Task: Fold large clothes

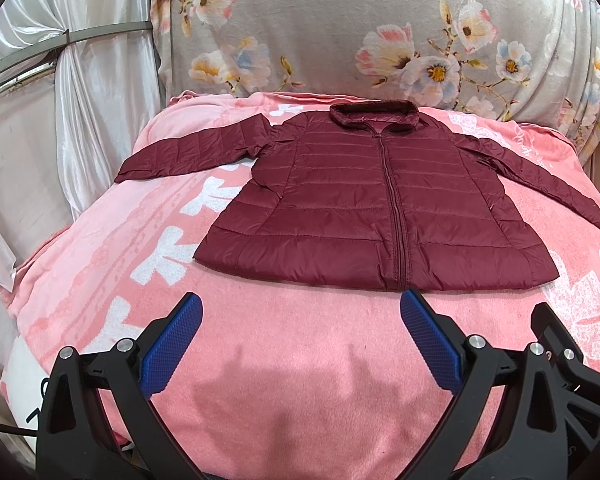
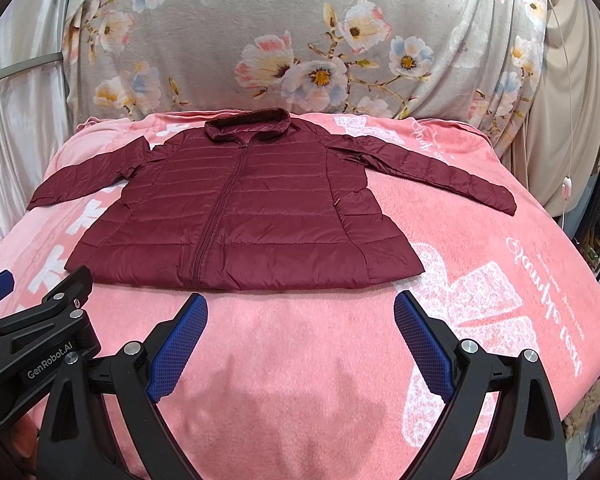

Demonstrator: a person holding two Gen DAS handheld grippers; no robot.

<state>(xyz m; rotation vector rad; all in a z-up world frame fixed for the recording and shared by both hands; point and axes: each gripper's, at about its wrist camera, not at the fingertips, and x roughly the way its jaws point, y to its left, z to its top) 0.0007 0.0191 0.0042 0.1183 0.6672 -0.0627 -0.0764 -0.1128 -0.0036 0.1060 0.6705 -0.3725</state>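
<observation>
A dark red quilted jacket [image 1: 364, 204] lies flat, zipped and face up on a pink blanket [image 1: 300, 360], collar at the far side, both sleeves spread out to the sides. It also shows in the right wrist view [image 2: 256, 208]. My left gripper [image 1: 300, 320] is open and empty, a little short of the jacket's hem. My right gripper [image 2: 300, 316] is open and empty, also just short of the hem. Each gripper shows at the edge of the other's view.
The pink blanket [image 2: 500, 320] covers a raised bed-like surface. A grey floral cloth [image 1: 340, 28] hangs behind it. White satin curtains [image 1: 80, 100] stand at the left. A beige curtain with a corded switch [image 2: 567, 185] is at the right.
</observation>
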